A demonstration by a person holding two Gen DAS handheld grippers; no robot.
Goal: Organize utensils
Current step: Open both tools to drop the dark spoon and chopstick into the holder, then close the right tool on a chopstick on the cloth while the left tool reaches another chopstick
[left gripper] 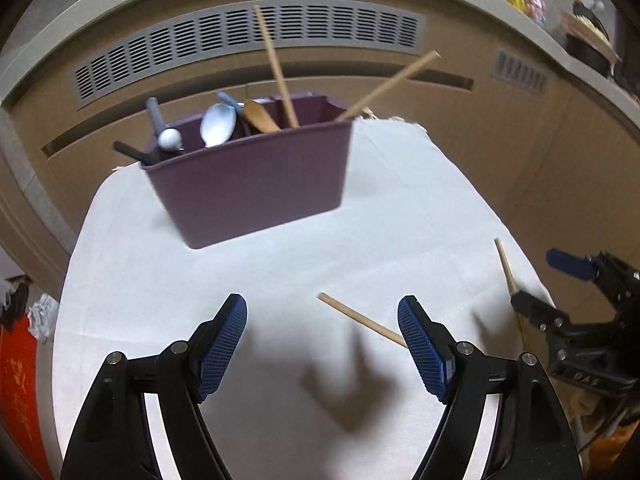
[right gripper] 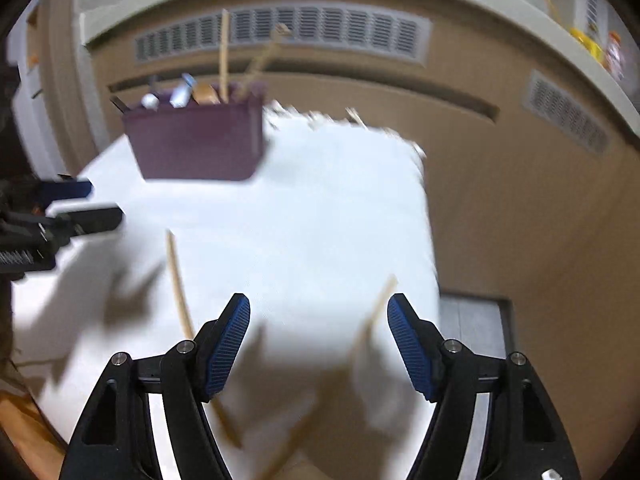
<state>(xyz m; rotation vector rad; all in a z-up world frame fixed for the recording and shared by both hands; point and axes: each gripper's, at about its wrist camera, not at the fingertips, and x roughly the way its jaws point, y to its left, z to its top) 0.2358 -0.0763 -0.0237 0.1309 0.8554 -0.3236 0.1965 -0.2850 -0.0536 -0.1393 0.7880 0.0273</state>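
Note:
A purple bin [left gripper: 248, 184] stands at the far side of a white cloth [left gripper: 280, 272]. It holds a metal spoon [left gripper: 218, 124], a wooden spoon [left gripper: 260, 117], dark-handled utensils and two wooden chopsticks [left gripper: 278, 68]. One chopstick [left gripper: 362, 320] lies on the cloth just ahead of my open, empty left gripper [left gripper: 322, 340]. Another chopstick [left gripper: 506, 266] lies at the right edge by the right gripper [left gripper: 548, 284]. In the blurred right wrist view the bin [right gripper: 196, 144] is far left. My open, empty right gripper [right gripper: 319, 340] hovers over two chopsticks, one [right gripper: 178, 280] left and one [right gripper: 376, 312] right.
A beige cabinet wall with a grey vent grille [left gripper: 248, 40] stands behind the table. A counter [left gripper: 580, 40] at the upper right carries jars and a dark pot. A red item [left gripper: 16, 392] sits low at the left. The left gripper shows at the left edge of the right wrist view [right gripper: 86, 204].

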